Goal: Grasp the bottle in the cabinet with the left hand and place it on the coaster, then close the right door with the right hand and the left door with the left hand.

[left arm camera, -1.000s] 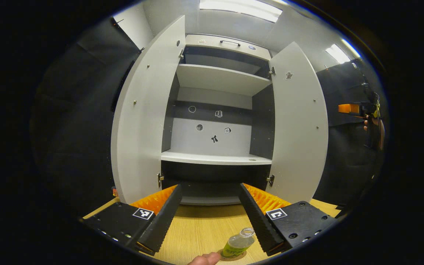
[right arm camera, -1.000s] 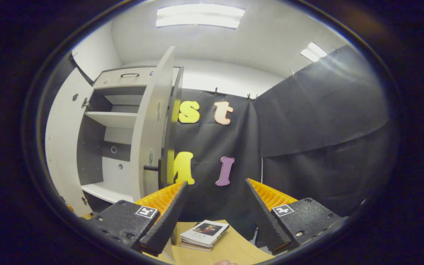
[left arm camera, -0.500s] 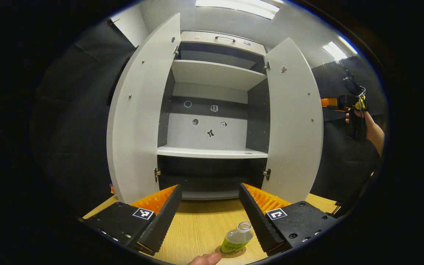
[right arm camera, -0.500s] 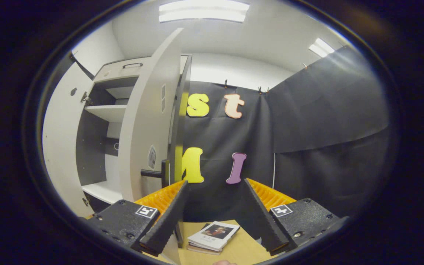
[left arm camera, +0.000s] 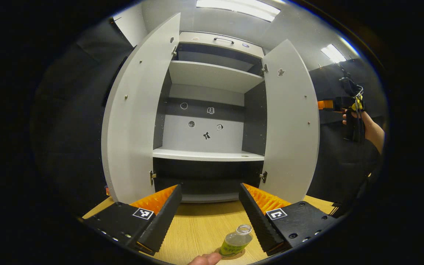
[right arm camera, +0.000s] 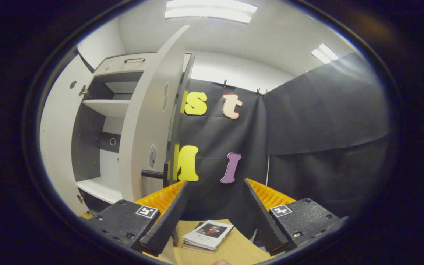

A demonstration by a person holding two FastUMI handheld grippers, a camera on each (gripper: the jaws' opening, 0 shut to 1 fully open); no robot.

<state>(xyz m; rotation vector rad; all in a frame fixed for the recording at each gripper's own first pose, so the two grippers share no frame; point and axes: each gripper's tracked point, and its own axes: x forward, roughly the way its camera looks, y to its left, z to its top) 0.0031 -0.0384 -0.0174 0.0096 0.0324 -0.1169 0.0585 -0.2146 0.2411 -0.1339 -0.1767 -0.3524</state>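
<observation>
**Standing on its coaster: bottle out, both doors open**

Listing what we see, item by item.

1. Small clear plastic bottle with a green label and no cap point(left arm camera: 237, 241): upright on a round brown coaster point(left arm camera: 238, 254) on the light wood-grain tabletop point(left arm camera: 201, 224), just beside the inner edge of our left gripper's right-hand finger. We cannot tell whether finger and bottle touch.

2. Left gripper point(left arm camera: 209, 213): fingers spread wide apart, nothing between them but bare tabletop. A fingertip of the holding hand point(left arm camera: 205, 259) shows at the bottom edge, near the coaster.

3. Tall pale grey cabinet point(left arm camera: 208, 110): two white shelves, dark side walls, small stickers on the back panel. The shelves carry nothing we can make out.

4. Left door point(left arm camera: 138, 117): swung fully open, inner face toward us.

5. Right door point(left arm camera: 291, 125): likewise open. In the right gripper view we see it nearly edge-on point(right arm camera: 149, 125), with a dark bar handle point(right arm camera: 155, 173) sticking out on its outer face.

6. Right gripper point(right arm camera: 212, 213): fingers wide apart, holding nothing, pointed past the door's edge at the black cloth wall. In the left gripper view it appears at far right point(left arm camera: 326, 105), held by a hand point(left arm camera: 363, 123), apart from the door.

7. Small stack of paperback books point(right arm camera: 206, 235): lying flat on the tabletop below the right gripper.
</observation>
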